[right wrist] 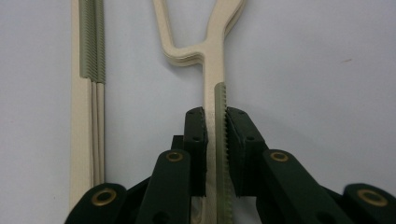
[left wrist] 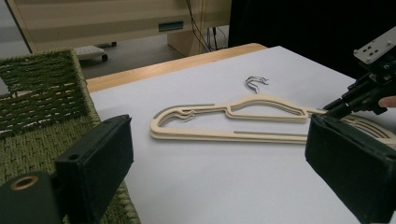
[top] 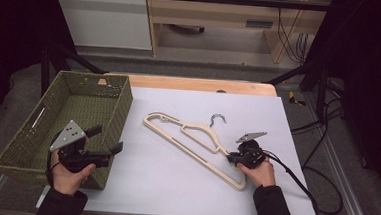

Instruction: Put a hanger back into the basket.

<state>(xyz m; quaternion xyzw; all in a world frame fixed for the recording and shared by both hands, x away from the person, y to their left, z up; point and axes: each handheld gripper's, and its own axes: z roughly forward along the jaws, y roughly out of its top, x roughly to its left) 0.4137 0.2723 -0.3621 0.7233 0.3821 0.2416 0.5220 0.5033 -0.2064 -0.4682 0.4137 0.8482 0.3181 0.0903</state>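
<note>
A white worktop (top: 184, 182) with a wooden strip along its far edge stands in a dim room, with pale cabinets and dangling cables behind it. On the white surface lies a cream hanger (top: 191, 140), flat and slanted, its metal hook (top: 218, 118) pointing toward the far edge; the right gripper view shows several thin cream layers stacked together, with ribbed grey-green grip strips on the arms.

The right gripper (top: 239, 156) rests on the hanger's near-right end, and its jaws are clamped on one of the hanger's arms, the ribbed strip pinched between the two black pads (right wrist: 194, 140). The right hand (top: 260, 173) holds it from below, a dark sleeve behind, and a black cable (top: 299, 187) trails off to the right.

The left gripper (top: 107, 140) sits well apart from the hanger, over the worktop's left edge, held in the left hand (top: 69, 176); its jaws stand wide apart with nothing between them. Just beside it, on the left, stands a green woven basket (top: 114, 100), touching the worktop's left side.
</note>
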